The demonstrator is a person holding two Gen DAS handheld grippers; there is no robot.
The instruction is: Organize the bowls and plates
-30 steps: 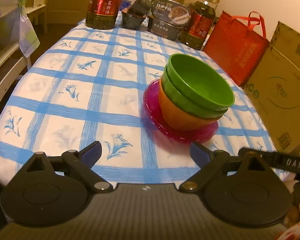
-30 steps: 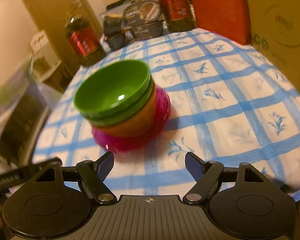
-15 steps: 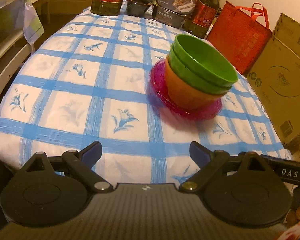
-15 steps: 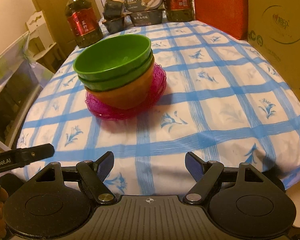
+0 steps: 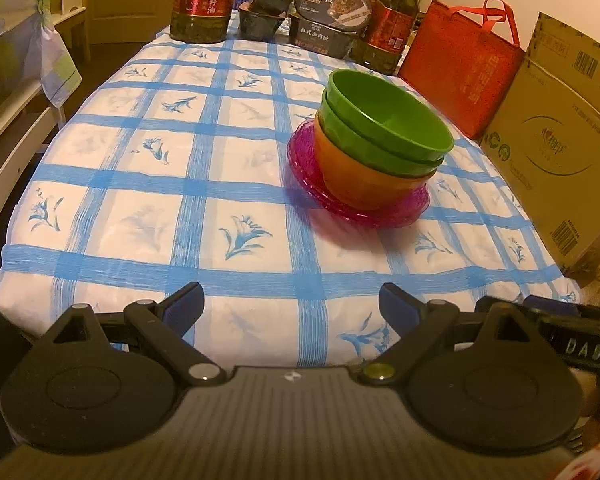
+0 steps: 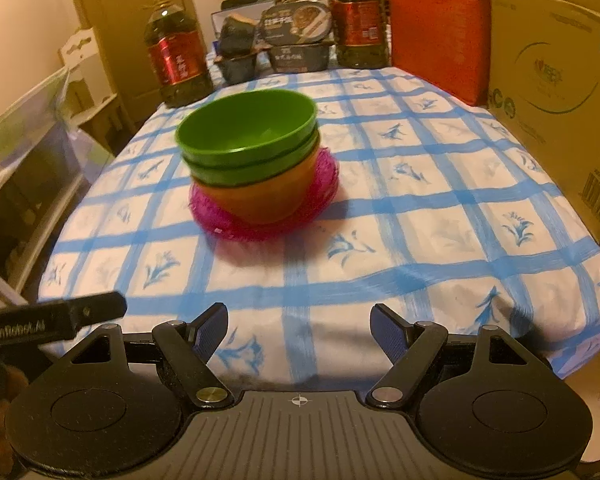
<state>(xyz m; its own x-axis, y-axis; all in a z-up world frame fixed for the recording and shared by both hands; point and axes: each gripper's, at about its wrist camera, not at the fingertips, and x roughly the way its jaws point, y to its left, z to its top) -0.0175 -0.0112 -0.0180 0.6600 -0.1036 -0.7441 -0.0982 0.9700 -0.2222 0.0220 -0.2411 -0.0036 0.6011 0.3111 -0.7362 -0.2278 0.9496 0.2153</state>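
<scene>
Two green bowls [image 5: 388,128] sit nested in an orange bowl [image 5: 360,184], which stands on a pink plate [image 5: 308,168] on the blue-checked tablecloth. The same stack shows in the right wrist view: green bowls [image 6: 247,132], orange bowl [image 6: 259,200], pink plate [image 6: 324,184]. My left gripper [image 5: 291,308] is open and empty at the table's near edge, well back from the stack. My right gripper [image 6: 298,330] is open and empty, also at the near edge.
Oil bottles [image 5: 201,0] [image 6: 177,64], food boxes [image 5: 328,20] and dark tubs stand at the table's far end. A red bag [image 5: 460,68] and a cardboard box [image 5: 556,144] flank the right side. A chair [image 5: 15,92] stands left.
Both grippers have drawn back from the bowl stack toward the table's near edge. The stack has not moved. Both stay open.
</scene>
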